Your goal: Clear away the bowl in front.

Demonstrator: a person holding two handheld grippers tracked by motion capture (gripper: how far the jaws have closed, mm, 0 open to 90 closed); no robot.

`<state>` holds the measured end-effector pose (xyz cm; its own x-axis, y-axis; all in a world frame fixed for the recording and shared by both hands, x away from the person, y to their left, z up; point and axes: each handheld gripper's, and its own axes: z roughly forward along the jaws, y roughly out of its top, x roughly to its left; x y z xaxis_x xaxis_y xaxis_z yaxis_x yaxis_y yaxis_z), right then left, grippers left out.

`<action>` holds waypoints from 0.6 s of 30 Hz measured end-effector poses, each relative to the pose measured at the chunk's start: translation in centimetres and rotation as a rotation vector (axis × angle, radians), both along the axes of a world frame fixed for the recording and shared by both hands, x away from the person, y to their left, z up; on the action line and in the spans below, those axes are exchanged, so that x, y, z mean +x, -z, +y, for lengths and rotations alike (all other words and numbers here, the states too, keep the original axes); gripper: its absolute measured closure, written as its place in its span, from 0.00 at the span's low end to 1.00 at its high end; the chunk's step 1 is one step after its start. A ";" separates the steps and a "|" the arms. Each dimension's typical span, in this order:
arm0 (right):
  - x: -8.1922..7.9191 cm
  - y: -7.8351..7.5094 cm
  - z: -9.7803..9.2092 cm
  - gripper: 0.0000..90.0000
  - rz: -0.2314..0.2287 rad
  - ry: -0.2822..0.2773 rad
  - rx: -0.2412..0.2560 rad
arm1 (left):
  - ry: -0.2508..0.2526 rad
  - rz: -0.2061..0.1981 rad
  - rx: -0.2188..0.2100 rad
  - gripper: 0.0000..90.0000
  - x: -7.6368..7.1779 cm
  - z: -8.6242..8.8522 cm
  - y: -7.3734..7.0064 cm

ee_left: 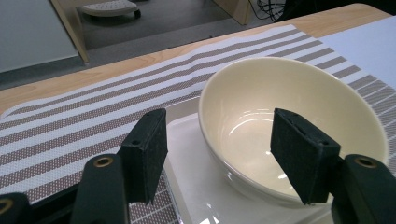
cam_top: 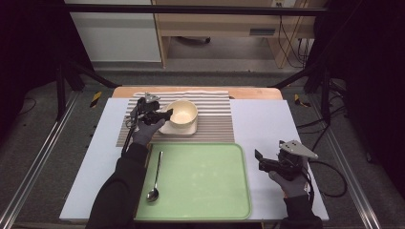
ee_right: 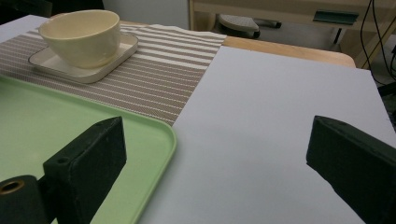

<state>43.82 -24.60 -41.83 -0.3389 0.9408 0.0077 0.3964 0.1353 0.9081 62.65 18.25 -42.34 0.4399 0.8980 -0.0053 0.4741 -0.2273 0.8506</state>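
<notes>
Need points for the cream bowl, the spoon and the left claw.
cream bowl (ee_left: 299, 100): left gripper view, on its inner wall.
spoon (cam_top: 153, 193): high view, on its scoop, lying on the green tray.
left claw (cam_top: 165, 115): high view, between its tips at the bowl's rim.

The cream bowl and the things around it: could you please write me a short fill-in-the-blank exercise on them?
1. The cream bowl stands on a square white ____, which lies on the striped placemat.
2. The left gripper has its jaws open, one on either side of the bowl's ____.
3. The spoon lies on the ____ tray.
4. The right gripper is held over the table with its jaws ____.

Missing words: plate; rim; green; open
</notes>
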 end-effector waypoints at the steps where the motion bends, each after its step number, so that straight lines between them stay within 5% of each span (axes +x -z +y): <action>1: 0.0 0.0 0.0 0.06 0.002 -0.001 0.002 | -0.007 0.003 0.001 0.41 0.2 0.0 0.3; 18: 0.2 0.3 0.0 0.06 0.015 -0.005 -0.005 | -0.037 0.060 0.022 0.54 1.9 -1.0 2.6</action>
<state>44.00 -24.58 -42.08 -0.3433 0.9392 0.0082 0.4094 0.1418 0.9013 64.56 17.30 -44.94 0.4058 0.9139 -0.0107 0.5327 -0.2270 0.8153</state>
